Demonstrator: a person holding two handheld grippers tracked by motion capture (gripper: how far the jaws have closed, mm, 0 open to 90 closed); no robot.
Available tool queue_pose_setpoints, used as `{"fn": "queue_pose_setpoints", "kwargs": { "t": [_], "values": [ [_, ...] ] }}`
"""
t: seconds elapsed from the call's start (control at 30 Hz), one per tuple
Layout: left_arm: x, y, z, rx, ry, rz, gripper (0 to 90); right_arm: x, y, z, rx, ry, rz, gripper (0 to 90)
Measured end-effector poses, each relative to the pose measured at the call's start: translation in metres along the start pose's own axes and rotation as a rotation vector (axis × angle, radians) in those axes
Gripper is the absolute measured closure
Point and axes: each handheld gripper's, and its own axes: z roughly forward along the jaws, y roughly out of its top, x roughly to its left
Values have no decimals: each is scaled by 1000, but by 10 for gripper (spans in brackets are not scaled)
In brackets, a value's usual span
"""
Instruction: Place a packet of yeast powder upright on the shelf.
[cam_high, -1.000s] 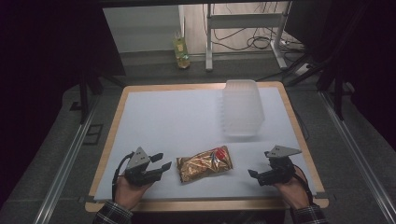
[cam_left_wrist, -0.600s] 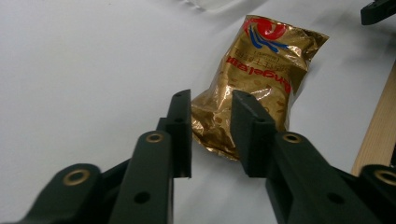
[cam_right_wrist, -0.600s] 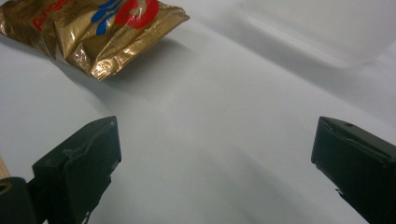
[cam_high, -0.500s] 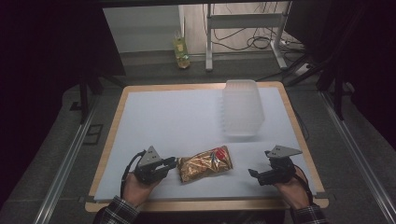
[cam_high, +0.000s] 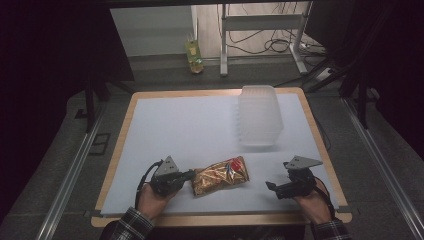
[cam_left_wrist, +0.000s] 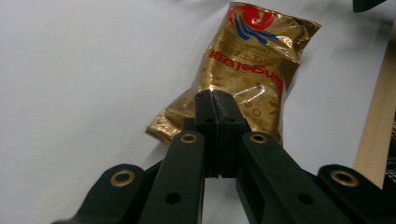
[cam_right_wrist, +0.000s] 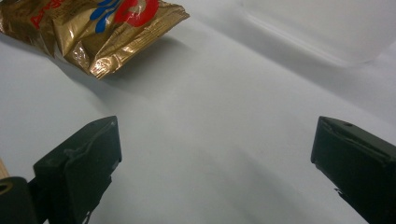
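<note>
The crinkled gold foil snack packet (cam_high: 220, 175) with red and blue print is seen lying flat near the front edge of the white-covered tabletop (cam_high: 190, 130). Its near end is pinched by the left hand-held gripper (cam_left_wrist: 215, 95), whose jaws have just been closing and now meet; the clamped edge is hidden behind them. The right hand-held gripper (cam_right_wrist: 212, 154) is held wide apart and empty, its jaw tips cut off. A translucent ribbed plastic container (cam_high: 259, 115) is only faintly made out.

The high view is dim, dark toward nine and three o'clock. Glare glints on the gold snack bag (cam_left_wrist: 243, 70); its shadow falls toward five o'clock. Nearby jaws blur softly.
</note>
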Motion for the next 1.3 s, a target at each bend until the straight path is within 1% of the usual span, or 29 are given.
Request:
{"fn": "queue_pose_setpoints", "kwargs": {
  "t": [0.13, 0.2, 0.33, 0.37, 0.43, 0.47, 0.57, 0.63, 0.7, 0.8, 0.83, 0.87, 0.93, 1.0, 1.17, 1.23, 1.27, 1.3],
  "values": [
    [-5, 1, 11, 21, -20, 19, 894, 0, 0, 0, 1, 0, -1, 21],
    [-7, 2, 14, 26, -19, 25, 891, 0, 0, 0, 2, 0, 0, 21],
    [-9, -1, 23, 71, -9, 40, 890, 1, 0, 0, 3, 0, -1, 21],
    [-9, -3, 24, 76, -5, 40, 894, 1, 0, 0, 3, 0, 0, 21],
    [-6, -4, 24, 77, -21, 15, 895, 1, 0, 0, 2, -1, -1, 21],
    [-5, -4, 25, 81, -19, 14, 896, 1, 0, 0, 3, -2, -1, 21],
    [-8, -5, 25, 90, 1, 38, 898, 1, 0, 0, 2, -2, -1, 21],
    [-8, -6, 24, 87, -1, 36, 898, 1, 1, -1, 2, -1, 0, 22],
    [-7, -8, 24, 83, -6, 24, 899, 1, 1, -2, 1, -5, 1, 25],
    [-9, -10, 23, 79, 8, 32, 900, 1, 2, -3, 11, -5, 11, 26],
    [-10, -11, 23, 77, 13, 27, 900, 2, 2, -3, 11, -2, 12, 26],
    [-10, -11, 22, 76, 16, 33, 900, 2, 3, -3, 11, 4, 16, 26],
    [-10, -13, 22, 76, 17, 32, 899, 3, 6, -4, 10, 18, 18, 26],
    [-11, -14, 21, 79, 26, 36, 900, 4, 8, -4, 13, 27, 19, 27],
    [-11, -17, 19, 92, 33, 39, 900, 3, 14, -6, 6, 65, 34, 32],
    [-11, -19, 19, 102, 37, 34, 900, 3, 16, -5, 7, 81, 37, 34],
    [-11, -20, 19, 133, 52, 51, 900, 3, 17, -5, 10, 86, 40, 34],
    [-10, -23, 18, 149, 56, 46, 900, 4, 18, -5, 16, 99, 47, 34]
  ]
}}
